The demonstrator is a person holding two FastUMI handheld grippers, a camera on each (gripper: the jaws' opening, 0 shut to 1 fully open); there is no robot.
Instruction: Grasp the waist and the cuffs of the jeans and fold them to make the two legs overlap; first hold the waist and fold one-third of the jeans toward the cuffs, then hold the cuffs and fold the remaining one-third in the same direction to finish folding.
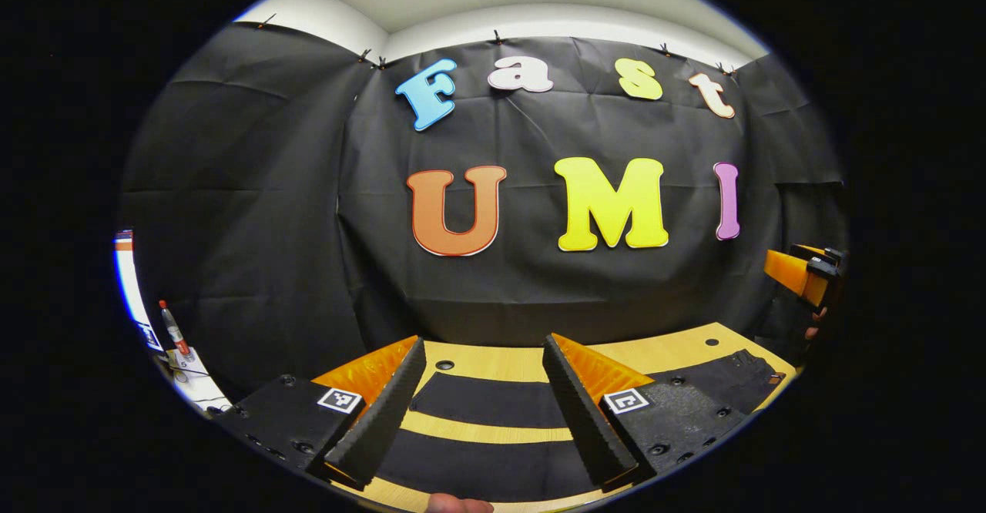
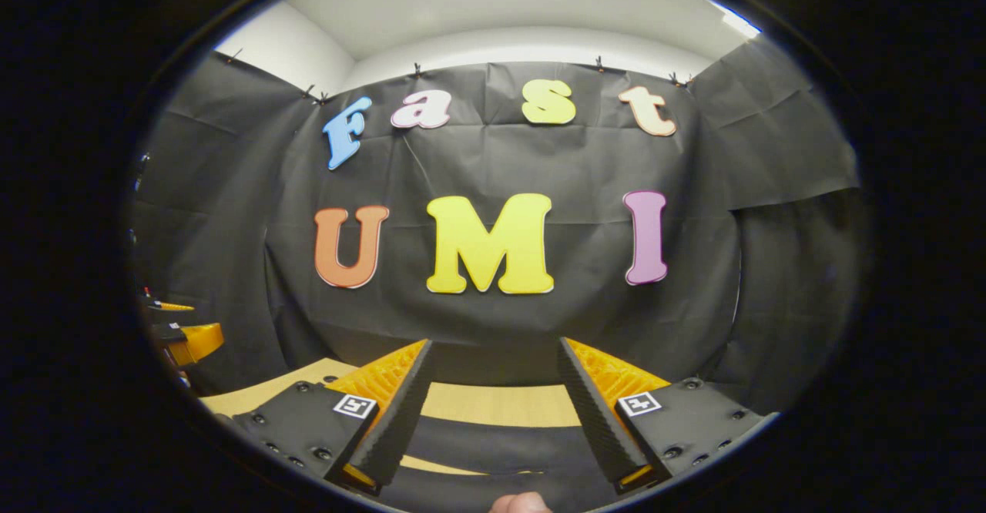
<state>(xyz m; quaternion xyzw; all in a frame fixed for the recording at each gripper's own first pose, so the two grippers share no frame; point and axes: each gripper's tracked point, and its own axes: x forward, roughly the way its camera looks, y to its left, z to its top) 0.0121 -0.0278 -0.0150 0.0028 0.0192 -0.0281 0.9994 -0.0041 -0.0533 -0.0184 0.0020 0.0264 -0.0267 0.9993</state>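
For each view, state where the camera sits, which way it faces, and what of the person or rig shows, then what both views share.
Left gripper view: rides the left gripper, looking forward over black jeans on the wooden table to the booth wall; fingers apart, a fingertip at the bottom, the other gripper far right.
Right gripper view: rides the right gripper, facing likewise; a fingertip at the bottom.
Shared: jeans, table, wall.

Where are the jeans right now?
The jeans lie flat on the wooden table, spread below both open grippers, legs apart in the left gripper view.
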